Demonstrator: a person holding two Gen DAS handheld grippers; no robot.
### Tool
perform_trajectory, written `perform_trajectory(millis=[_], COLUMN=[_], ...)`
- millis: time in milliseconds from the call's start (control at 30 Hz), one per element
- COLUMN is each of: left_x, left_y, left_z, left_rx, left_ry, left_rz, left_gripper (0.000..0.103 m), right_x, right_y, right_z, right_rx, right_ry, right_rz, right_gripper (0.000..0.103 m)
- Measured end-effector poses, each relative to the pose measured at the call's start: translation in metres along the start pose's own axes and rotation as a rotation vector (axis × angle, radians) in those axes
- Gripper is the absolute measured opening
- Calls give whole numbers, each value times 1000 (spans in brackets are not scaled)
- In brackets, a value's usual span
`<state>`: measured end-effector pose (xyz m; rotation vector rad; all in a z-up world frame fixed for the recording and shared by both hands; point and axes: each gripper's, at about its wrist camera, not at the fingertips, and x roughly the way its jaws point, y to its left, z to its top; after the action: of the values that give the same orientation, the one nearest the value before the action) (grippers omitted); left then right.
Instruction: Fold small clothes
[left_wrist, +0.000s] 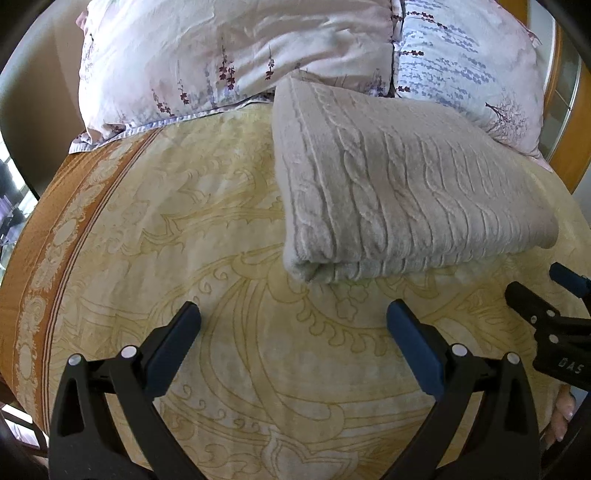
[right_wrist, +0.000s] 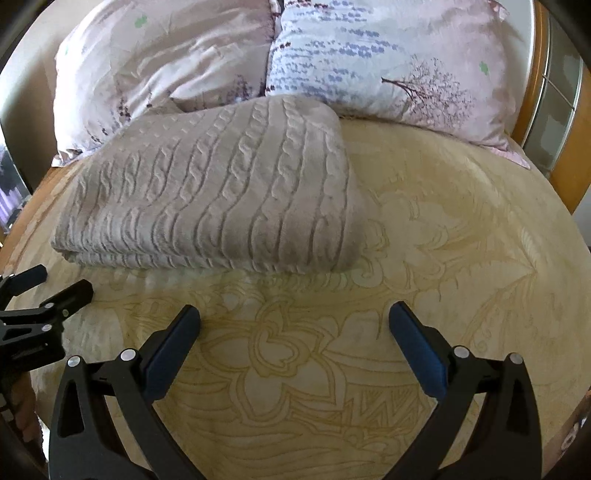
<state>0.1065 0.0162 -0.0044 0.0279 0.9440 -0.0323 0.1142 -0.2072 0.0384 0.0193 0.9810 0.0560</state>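
Lying folded on the bedspread (left_wrist: 229, 229) is a grey cable-knit blanket (left_wrist: 399, 192), a thick stack of layers with its rolled fold edge facing both cameras; in the left wrist view it sits ahead and to the right of the left gripper (left_wrist: 293, 314), its near left corner just beyond the gap between the blue pads (left_wrist: 173, 347); in the right wrist view the same blanket (right_wrist: 214, 192) lies ahead and to the left of the right gripper (right_wrist: 294, 314), its rounded right corner reaching roughly the middle of the frame; both grippers hover over bare bedspread (right_wrist: 443, 258), short of the blanket and not touching it; the left gripper's jaws are spread wide with nothing between them, and the right gripper's jaws are likewise released and hold nothing; each gripper shows at the edge of the other's view, the right gripper (left_wrist: 539, 291) at the right margin of the left view, the left gripper (right_wrist: 61, 282) at the left margin of the right view, both near the blanket's front edge yet apart from it; the bedspread is pale yellow with a scrolling floral pattern and an orange border along its left side; behind the blanket two floral pillows lean side by side, a pink pillow (left_wrist: 221, 55) on the left and a pillow with blue print (left_wrist: 469, 62) on the right, the blanket's far edge resting against them; a wooden bed frame (right_wrist: 532, 107) curves along the right side.
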Motion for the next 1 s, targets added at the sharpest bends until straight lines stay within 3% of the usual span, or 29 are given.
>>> perform_trajectory(millis=[1000], left_x=[1], left_y=[-2], left_z=[0], left_rx=[7], left_ry=[8], left_rz=[-8], left_gripper=[101], right_x=[-1], right_y=[0], right_z=[0], right_rx=[-7], right_ry=[2], right_rz=[-1], right_gripper=[102])
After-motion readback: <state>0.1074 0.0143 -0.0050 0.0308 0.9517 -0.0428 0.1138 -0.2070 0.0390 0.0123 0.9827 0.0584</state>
